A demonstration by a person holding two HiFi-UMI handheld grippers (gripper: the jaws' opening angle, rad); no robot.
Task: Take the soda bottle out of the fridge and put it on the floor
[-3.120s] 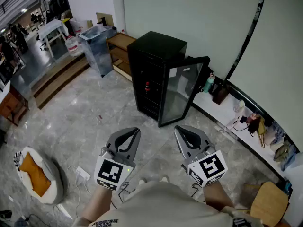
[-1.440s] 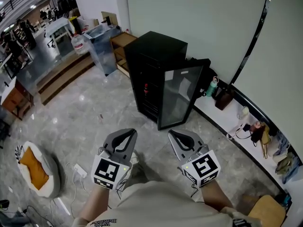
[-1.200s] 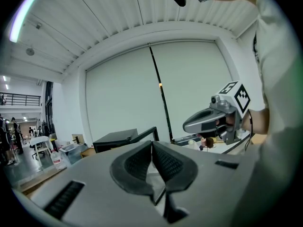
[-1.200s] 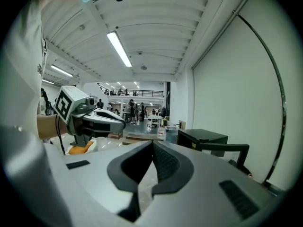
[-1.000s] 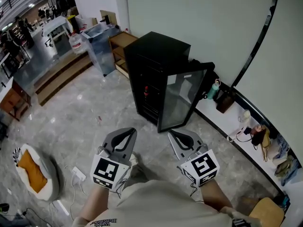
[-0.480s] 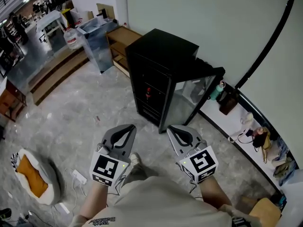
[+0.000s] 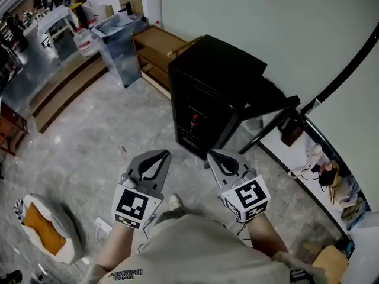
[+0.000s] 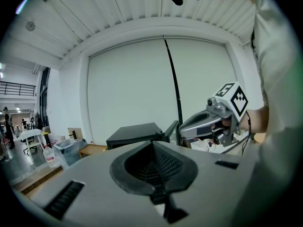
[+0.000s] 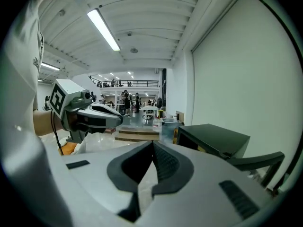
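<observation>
I hold the left tool (image 7: 156,155) and right tool (image 7: 215,155) side by side at lower centre, each with its jaws pressed together on nothing, aimed at the fridge (image 7: 220,70). The soda bottle (image 7: 193,123) stands inside it at mid-frame, its label too small to read.

Left tongs (image 7: 162,154) and right tongs (image 7: 212,155) carried closer to fridge (image 7: 216,70); door (image 7: 272,106) now seen edge-on
</observation>
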